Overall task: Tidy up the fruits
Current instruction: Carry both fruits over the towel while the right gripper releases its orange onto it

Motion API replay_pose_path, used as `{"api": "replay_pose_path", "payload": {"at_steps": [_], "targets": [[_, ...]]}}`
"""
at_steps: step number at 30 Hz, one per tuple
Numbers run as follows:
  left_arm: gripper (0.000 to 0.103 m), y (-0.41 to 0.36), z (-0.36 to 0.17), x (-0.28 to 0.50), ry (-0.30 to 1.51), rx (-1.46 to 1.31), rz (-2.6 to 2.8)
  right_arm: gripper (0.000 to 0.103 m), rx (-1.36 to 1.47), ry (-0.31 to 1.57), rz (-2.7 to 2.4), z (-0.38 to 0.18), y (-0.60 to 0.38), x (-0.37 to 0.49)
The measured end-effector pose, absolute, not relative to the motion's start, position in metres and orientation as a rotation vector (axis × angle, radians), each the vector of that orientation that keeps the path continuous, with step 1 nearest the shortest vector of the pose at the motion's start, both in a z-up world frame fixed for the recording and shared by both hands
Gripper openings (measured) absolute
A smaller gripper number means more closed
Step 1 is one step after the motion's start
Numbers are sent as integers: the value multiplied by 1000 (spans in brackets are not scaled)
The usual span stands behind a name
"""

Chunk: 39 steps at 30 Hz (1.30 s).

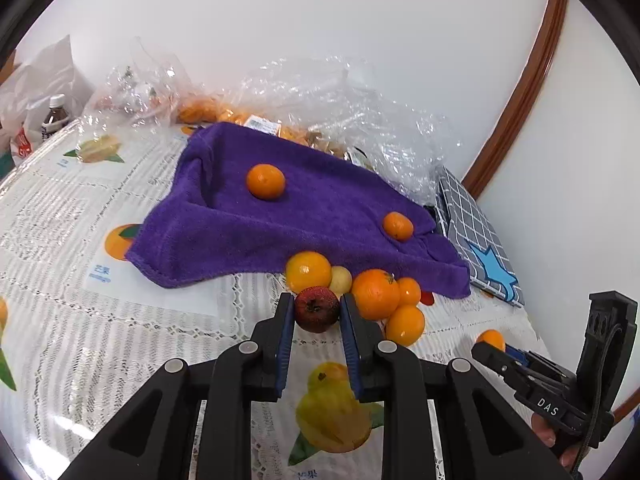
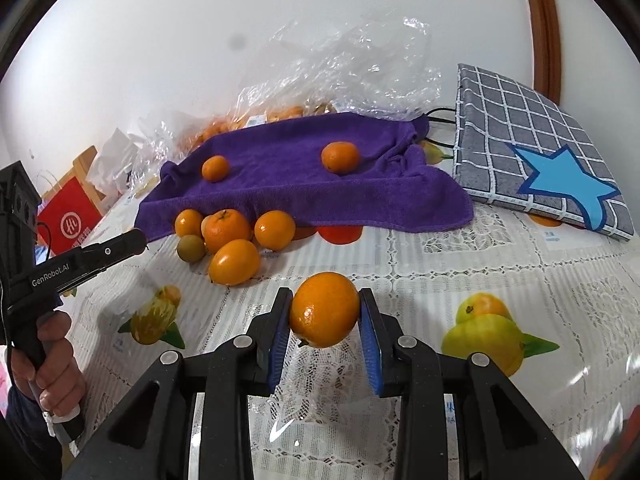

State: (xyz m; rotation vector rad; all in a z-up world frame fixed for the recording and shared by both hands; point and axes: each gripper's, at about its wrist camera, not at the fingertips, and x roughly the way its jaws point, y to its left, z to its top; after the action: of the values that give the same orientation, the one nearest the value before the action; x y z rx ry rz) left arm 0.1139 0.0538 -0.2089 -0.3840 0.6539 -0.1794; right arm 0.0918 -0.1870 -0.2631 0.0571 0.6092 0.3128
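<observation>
Both claws loaded, sorting only partly done — left claw (image 1: 316,310) closed on a small dark-red fruit (image 1: 316,309) at the near edge of the pile, right claw (image 2: 325,312) clamped on an orange (image 2: 324,309) held clear of the surface (image 2: 460,276), well apart from the rest. Already set out, by the look of it: two mandarins on the purple towel (image 1: 320,216), one toward 11 o'clock (image 1: 265,181), one toward 2 o'clock (image 1: 397,226). Left to handle: the loose cluster of oranges (image 1: 375,294) just beyond the left claw at 12 to 1 o'clock, touching one another along the towel's front hem, a pale yellowish fruit (image 1: 341,279) among them. More citrus in the clear plastic bags (image 1: 320,92) behind the towel, possibly untouched. Seen only from the right wrist: a red paper bag (image 2: 70,218) at 9 o'clock and a hand (image 2: 54,364) gripping the left handle. Seen only from the left wrist: a dark bottle (image 1: 54,118) at 10 o'clock.
</observation>
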Motion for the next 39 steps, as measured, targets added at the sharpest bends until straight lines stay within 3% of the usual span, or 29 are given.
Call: {"api": "replay_pose_path", "payload": {"at_steps": [13,21,32,39], "targets": [[22,79,-167,109,537,-379,-113,33,81,535,325,-217,-185,101],[22,90,-137,160,538,-273,24,33,65,454,301,-187,-182,145],[22,80,-167,238,606,-197,118,33,31,483,299,-188,-173,211],[22,86,-187,245,651,-193,146,33,62,542,339,-211,-174,227]]}}
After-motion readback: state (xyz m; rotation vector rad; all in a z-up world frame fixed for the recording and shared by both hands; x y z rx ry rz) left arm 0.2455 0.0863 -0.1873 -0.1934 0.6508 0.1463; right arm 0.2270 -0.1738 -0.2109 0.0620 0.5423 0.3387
